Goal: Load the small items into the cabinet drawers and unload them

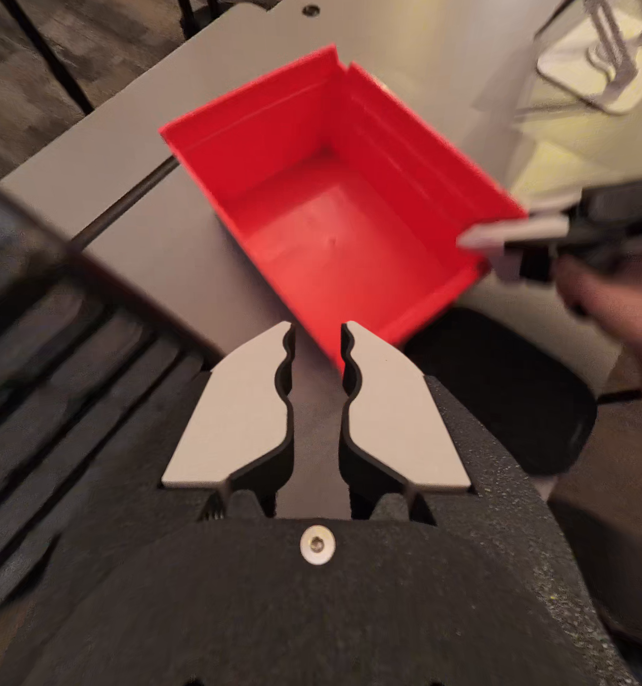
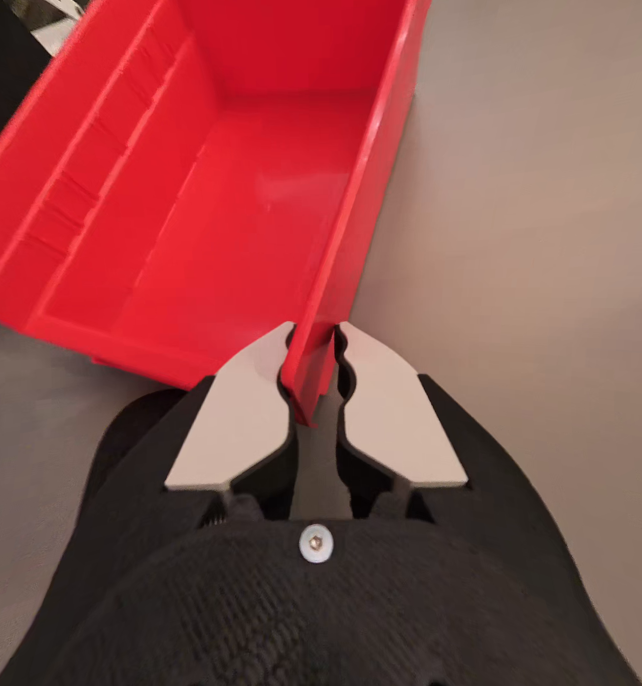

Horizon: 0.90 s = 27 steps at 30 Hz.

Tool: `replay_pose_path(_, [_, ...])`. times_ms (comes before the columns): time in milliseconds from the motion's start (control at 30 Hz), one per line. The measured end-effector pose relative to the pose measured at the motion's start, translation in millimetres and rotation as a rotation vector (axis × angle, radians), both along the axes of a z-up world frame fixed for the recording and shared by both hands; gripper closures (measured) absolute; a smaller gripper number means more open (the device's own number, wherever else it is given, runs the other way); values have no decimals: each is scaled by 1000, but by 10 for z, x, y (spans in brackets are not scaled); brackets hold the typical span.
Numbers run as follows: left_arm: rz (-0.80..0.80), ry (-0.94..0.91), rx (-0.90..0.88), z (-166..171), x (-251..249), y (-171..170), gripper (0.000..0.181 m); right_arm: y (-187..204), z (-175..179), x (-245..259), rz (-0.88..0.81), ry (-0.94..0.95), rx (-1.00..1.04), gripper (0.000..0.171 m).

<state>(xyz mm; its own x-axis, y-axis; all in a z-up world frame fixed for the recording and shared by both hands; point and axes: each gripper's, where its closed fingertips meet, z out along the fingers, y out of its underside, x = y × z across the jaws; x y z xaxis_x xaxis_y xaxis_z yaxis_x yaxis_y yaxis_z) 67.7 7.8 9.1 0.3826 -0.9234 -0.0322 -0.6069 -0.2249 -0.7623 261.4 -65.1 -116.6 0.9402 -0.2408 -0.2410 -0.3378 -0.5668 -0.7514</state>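
Appears to be a workshop or test bench area rather than a home. Grey flat metal-looking counter (image 1: 156,267) with a countersunk screw (image 1: 311,10) near its far edge and a dark rod (image 1: 122,211) lying toward its left edge. Red plastic parts bin (image 1: 334,208) of the storage-cabinet kind standing on the counter. Clear, blurred rack (image 1: 601,55) past the far right corner. Dark slatted structure (image 1: 63,389) below the left edge. Mottled carpet-like floor (image 1: 18,92) beyond.
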Motion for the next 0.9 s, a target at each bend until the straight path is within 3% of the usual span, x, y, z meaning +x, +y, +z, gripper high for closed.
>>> replay_pose_path(133, [124, -62, 91, 37, -1316, -87, 158, 91, -29, 230, -6, -62, -80, 163])
replay_pose_path(233, [385, -145, 203, 138, -2518, 170, 158, 152, -32, 255, 5, -23, -106, 165])
replay_pose_path(333, [643, -107, 311, 130, -3748, 417, 159, 186, -35, 233, -27, -27, -102, 165])
replay_pose_path(433, [828, -67, 274, 16, -4685, 507, 159, 249, -35, 218, -80, -1, -84, 165])
replay_pose_path(667, [967, -200, 253, -32, -5695, 622, 157, 310, -38, 236, -115, 35, -75, 165])
replay_pose_path(900, [936, -247, 212, -192, -5843, 961, 137, 222, -39, 344, -166, 10, -105, 164])
